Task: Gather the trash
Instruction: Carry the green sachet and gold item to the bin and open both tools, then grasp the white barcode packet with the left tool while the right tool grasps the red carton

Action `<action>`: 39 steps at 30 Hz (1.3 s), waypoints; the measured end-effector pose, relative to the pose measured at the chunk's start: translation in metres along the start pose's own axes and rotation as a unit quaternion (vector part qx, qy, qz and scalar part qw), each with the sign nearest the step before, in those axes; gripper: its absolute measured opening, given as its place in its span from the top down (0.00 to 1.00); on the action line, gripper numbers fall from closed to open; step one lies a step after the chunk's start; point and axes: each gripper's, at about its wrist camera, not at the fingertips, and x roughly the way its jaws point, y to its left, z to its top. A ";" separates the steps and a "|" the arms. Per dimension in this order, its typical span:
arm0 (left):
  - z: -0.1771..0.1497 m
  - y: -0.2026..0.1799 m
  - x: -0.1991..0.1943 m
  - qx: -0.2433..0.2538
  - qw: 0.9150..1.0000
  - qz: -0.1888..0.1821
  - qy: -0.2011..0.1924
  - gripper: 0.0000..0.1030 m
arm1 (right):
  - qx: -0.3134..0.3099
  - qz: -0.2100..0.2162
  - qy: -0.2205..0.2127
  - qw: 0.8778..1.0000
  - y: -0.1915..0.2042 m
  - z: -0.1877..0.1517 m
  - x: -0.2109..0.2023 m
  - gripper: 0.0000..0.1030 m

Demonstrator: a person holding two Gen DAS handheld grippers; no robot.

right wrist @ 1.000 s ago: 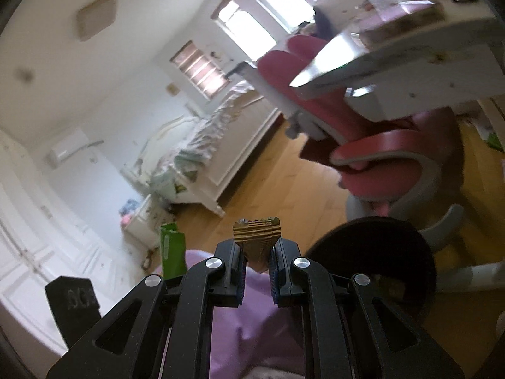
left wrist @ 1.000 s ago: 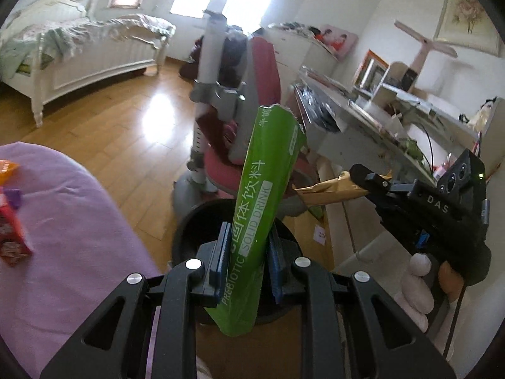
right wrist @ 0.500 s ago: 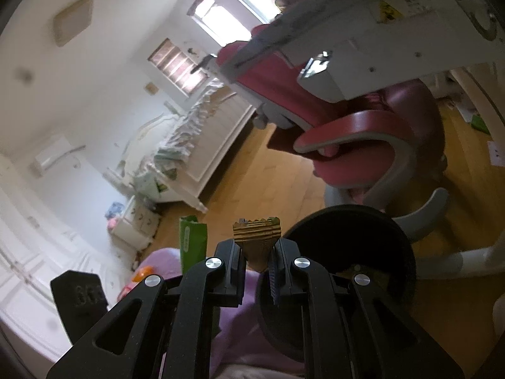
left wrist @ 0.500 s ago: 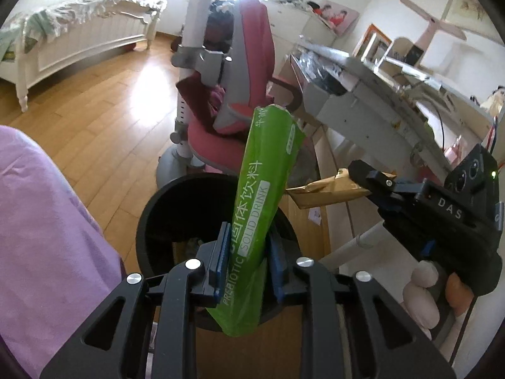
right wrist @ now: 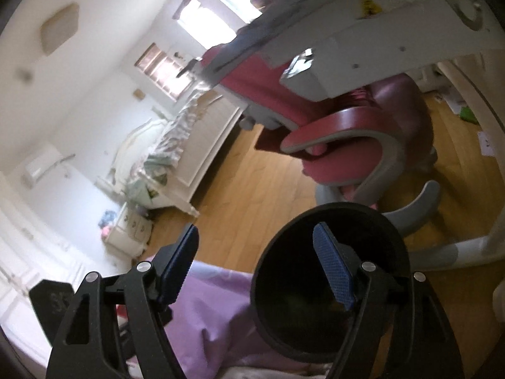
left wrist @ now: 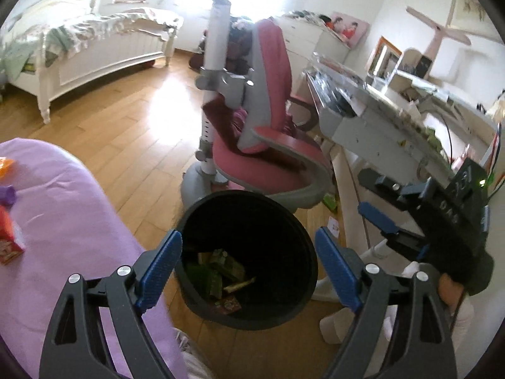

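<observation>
A black round trash bin (left wrist: pixel 202 303) stands on the wooden floor, with green and gold wrappers (left wrist: pixel 221 271) lying in its bottom. My left gripper (left wrist: pixel 249 265) is open and empty, right above the bin's mouth. My right gripper (right wrist: pixel 255 265) is open and empty too, above the bin (right wrist: pixel 284 341), whose inside looks dark in the right wrist view. The right gripper also shows in the left wrist view (left wrist: pixel 369 199), to the right of the bin. More wrappers (left wrist: pixel 8 240) lie on the purple cover at the left.
A purple-covered surface (left wrist: pixel 63 221) borders the bin on the left. A pink desk chair (left wrist: pixel 271 145) stands just behind the bin, with a cluttered white desk (left wrist: pixel 394 120) to its right. A white bed (left wrist: pixel 94 50) stands across the wooden floor.
Both grippers have opened. The green drink sachet has left the left gripper and the gold wrapper has left the right one; wrappers now lie in the bin.
</observation>
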 end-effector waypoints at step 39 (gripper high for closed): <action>-0.089 0.293 -0.170 -0.204 0.921 0.329 -0.035 0.10 | -0.360 0.055 0.194 0.911 0.329 -0.202 0.219 0.17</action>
